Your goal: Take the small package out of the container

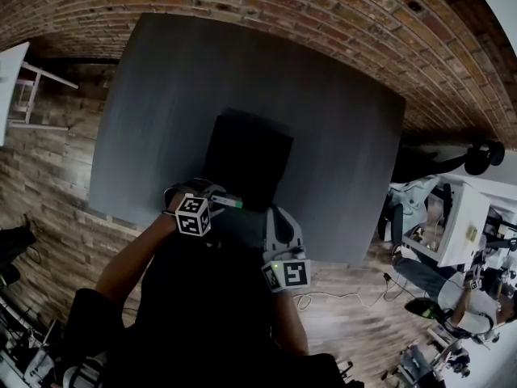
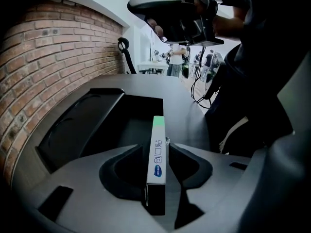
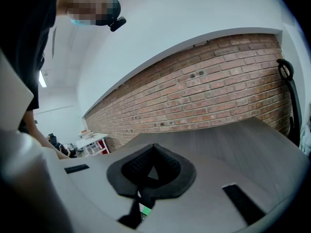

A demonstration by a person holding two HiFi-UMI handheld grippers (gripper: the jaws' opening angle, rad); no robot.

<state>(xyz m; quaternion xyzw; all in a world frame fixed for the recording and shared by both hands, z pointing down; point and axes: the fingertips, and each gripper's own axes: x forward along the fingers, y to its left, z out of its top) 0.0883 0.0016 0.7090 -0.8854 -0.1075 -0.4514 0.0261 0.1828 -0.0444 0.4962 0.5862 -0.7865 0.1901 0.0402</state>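
Observation:
The small package (image 2: 157, 154) is a slim white box with blue print and a green end. It stands on its narrow edge between the jaws of my left gripper (image 2: 156, 147), which are spread wide with thin dark gaps on either side of it. Its green end points at the near rim of the black open container (image 2: 112, 125). In the head view my left gripper (image 1: 220, 200) hovers at the front edge of the container (image 1: 246, 156), package (image 1: 229, 202) still in it. My right gripper (image 1: 275, 217) is beside it, shut and empty (image 3: 146, 191), aimed across the table.
The container sits on a dark grey table (image 1: 339, 136) against a brick wall (image 1: 266, 6). A white desk (image 1: 464, 217) with seated people and floor cables is to the right. A white shelf unit (image 1: 20, 87) stands at the left.

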